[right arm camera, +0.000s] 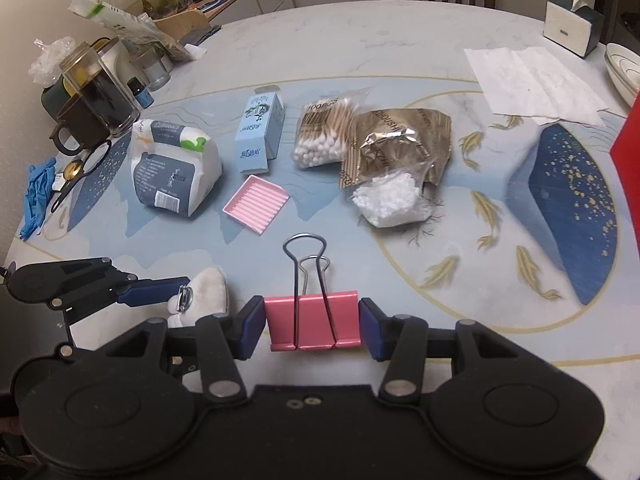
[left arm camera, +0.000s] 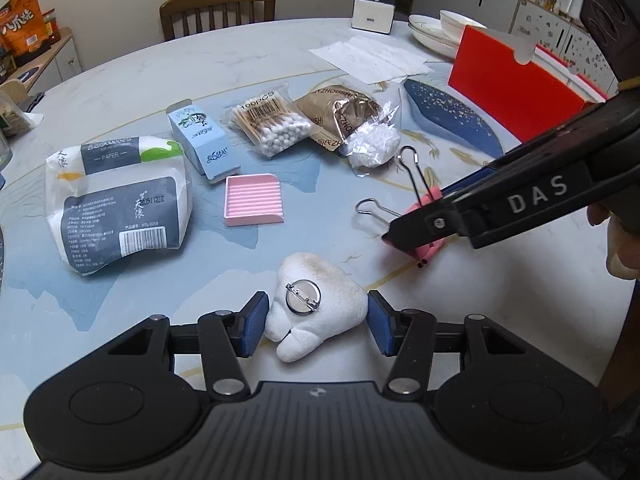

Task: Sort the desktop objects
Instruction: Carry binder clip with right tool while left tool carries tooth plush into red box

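A round marble-patterned table [left arm camera: 160,64] held scattered items: a tissue pack [left arm camera: 116,204] labelled "PAPER", a pale blue carton [left arm camera: 202,138], a bag of cotton swabs [left arm camera: 268,120] printed "100PCS", a brown foil packet [left arm camera: 340,114], a pink ridged tray [left arm camera: 254,200] and a red folder [left arm camera: 508,88]. The right gripper [right arm camera: 313,326], marked "DAS" on its arm, pinched a pink binder clip [right arm camera: 312,320] by its sides, wire handles pointing away. The left gripper [left arm camera: 317,324] pressed both blue pads against a white plush tooth [left arm camera: 316,308] with a round metal pin back, lying between its fingers just left of the clip.
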{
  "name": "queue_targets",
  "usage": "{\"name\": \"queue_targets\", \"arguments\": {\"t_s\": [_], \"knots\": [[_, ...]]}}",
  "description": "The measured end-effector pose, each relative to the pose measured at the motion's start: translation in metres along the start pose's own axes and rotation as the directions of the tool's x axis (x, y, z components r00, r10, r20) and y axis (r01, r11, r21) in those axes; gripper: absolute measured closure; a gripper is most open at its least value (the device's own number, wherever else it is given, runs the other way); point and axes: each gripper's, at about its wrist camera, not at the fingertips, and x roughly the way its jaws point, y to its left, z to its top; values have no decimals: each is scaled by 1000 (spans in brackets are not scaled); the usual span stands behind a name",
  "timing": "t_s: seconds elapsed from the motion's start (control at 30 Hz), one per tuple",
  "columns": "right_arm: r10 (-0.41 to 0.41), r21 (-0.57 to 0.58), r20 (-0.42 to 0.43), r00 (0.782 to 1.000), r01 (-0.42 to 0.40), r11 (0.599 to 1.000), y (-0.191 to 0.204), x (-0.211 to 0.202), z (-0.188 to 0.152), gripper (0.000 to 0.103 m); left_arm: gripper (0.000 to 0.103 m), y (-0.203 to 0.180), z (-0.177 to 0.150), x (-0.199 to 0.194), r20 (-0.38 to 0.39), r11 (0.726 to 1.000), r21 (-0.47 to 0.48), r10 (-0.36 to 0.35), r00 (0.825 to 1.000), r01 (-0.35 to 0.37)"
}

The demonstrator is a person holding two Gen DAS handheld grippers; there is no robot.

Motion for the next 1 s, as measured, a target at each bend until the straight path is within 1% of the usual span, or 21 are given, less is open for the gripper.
{"name": "queue_targets", "arguments": {"t_s": [0.23,0.57,0.8,1.0], "knots": [[2,8,22,1000,-2,1000,-2,-20,-5,53,51,0,4,-14,26,1000,-5,-2,1000,2],[1,55,56,998,-4,998,-16,-49,-20,53,51,-7,11,-28,45,1000,20,0,999,-1],[14,32,92,996,-17,999,-32,-74,-22,53,51,-26,24,-29,59,1000,19,13,998,-14],[37,0,125,992,-37,999,-57,-101,-18,53,51,-50,41,-32,73,1000,3,28,997,-28]]}}
